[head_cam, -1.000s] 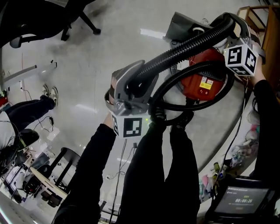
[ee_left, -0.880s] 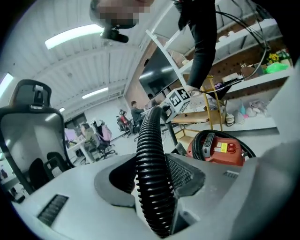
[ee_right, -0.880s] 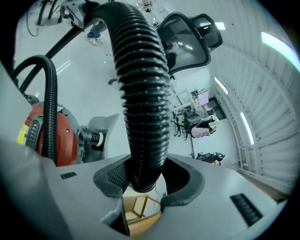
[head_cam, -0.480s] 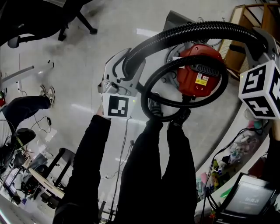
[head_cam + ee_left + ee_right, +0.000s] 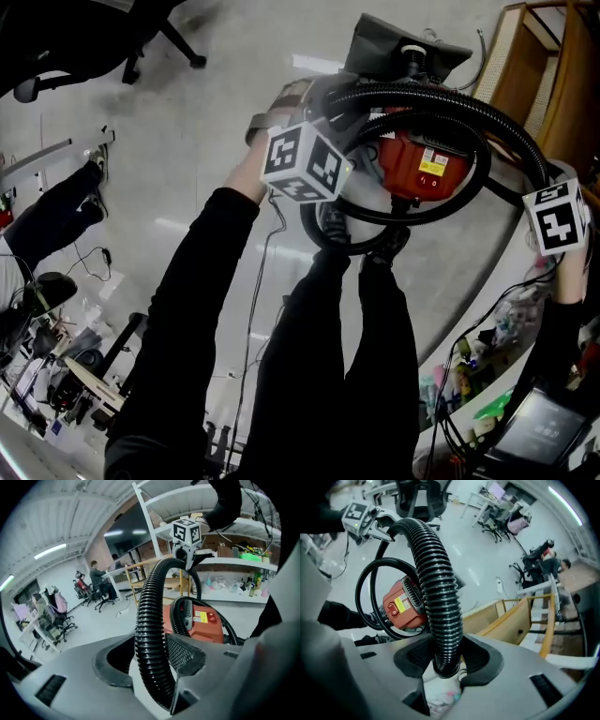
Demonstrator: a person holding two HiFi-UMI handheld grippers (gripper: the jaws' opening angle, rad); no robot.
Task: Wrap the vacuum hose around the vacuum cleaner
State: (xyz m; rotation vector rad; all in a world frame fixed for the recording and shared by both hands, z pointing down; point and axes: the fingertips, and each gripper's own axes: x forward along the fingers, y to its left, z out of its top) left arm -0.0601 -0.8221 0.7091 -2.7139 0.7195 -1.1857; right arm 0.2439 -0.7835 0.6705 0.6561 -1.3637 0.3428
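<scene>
A red vacuum cleaner point(image 5: 417, 164) stands on the floor by the person's feet. Its ribbed black hose point(image 5: 441, 98) arcs over it from my left gripper point(image 5: 319, 103) to my right gripper point(image 5: 548, 187). A thinner smooth black loop point(image 5: 394, 217) circles the vacuum body. In the left gripper view the hose point(image 5: 150, 606) runs up between the jaws of the left gripper point(image 5: 150, 660), which is shut on it, with the vacuum point(image 5: 201, 623) behind. In the right gripper view the right gripper point(image 5: 446, 660) is shut on the hose point(image 5: 436, 573) near its end, above the vacuum point(image 5: 401, 604).
A dark grey box-like part point(image 5: 403, 52) lies just beyond the vacuum. Wooden shelving point(image 5: 539, 56) stands at the far right, and a cluttered shelf point(image 5: 487, 356) sits lower right. An office chair point(image 5: 94, 37) is far left. The person's legs point(image 5: 347, 356) fill the middle.
The left gripper has moved in toward the vacuum and tipped down. The right gripper has swept down the picture's right side, and the hose arc now lies lower, close over the vacuum.
</scene>
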